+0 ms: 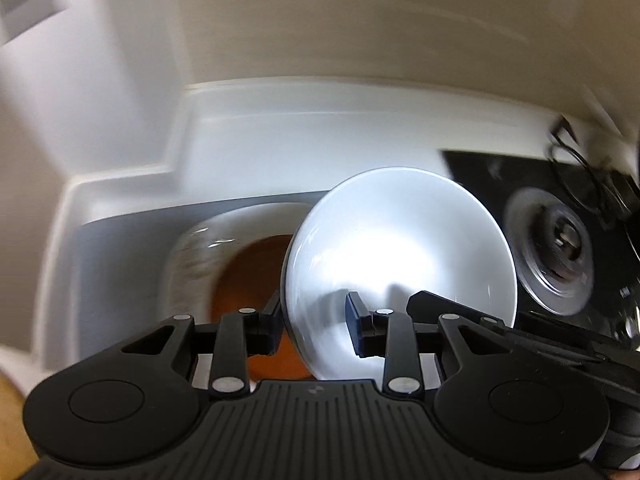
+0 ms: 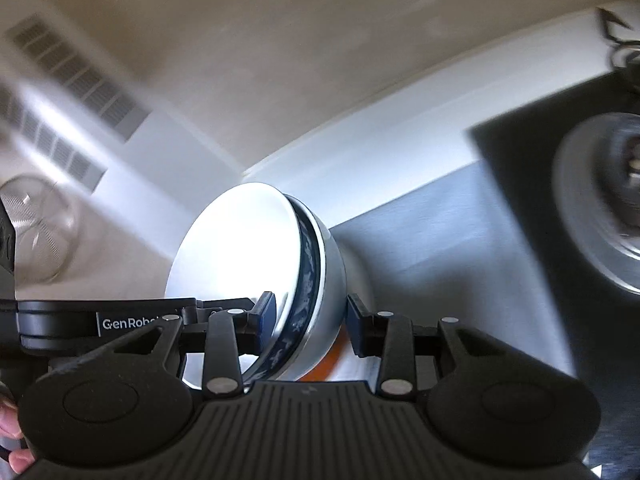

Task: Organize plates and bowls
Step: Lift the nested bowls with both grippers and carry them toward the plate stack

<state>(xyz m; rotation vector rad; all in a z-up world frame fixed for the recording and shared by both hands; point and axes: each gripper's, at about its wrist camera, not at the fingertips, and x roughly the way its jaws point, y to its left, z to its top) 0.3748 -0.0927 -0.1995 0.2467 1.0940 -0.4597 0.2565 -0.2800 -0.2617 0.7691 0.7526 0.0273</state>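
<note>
- Both views are smeared by motion blur; the wall, the vent grille [image 2: 76,92] and the far side of the worktop [image 1: 320,136] show only as soft streaks.
- In the left wrist view a white bowl [image 1: 400,264] stands on edge, its hollow facing the camera. The left claw [image 1: 316,324] grips its rim: one finger sits inside the bowl, the other behind the rim on the outside, partly hidden by it. The jaws stand narrow, closed on the rim.
- Behind and to the left of that bowl lies a pale dish with an orange-brown centre [image 1: 256,264], half covered by the bowl and cut off by the claw body below.
- The dish rests on a grey mat [image 1: 120,248] near the worktop's stepped left edge; the white strip of worktop beyond the mat is bare.
- At the right a black hob [image 1: 480,168] carries a round metal burner [image 1: 548,256], blurred; a dark wire tangle sits at the hob's far corner, too smeared to make out.
- In the right wrist view the right claw [image 2: 310,324] clasps a bowl with a blue patterned band [image 2: 312,280] by its rim and wall, jaws narrow, one pad inside and one outside. The bowl is tilted on edge; its inside is washed out by glare.
- A sliver of orange shows just below this bowl; what it belongs to cannot be told.
- A clear glass vessel [image 2: 40,232] stands at the left, blurred.
- The other gripper's black arm, lettered "GenRobo", crosses the left side of the right wrist view; fingertips of a hand [image 2: 12,432] show at the lower left corner.
- Both claws point downward, the left more steeply.
</note>
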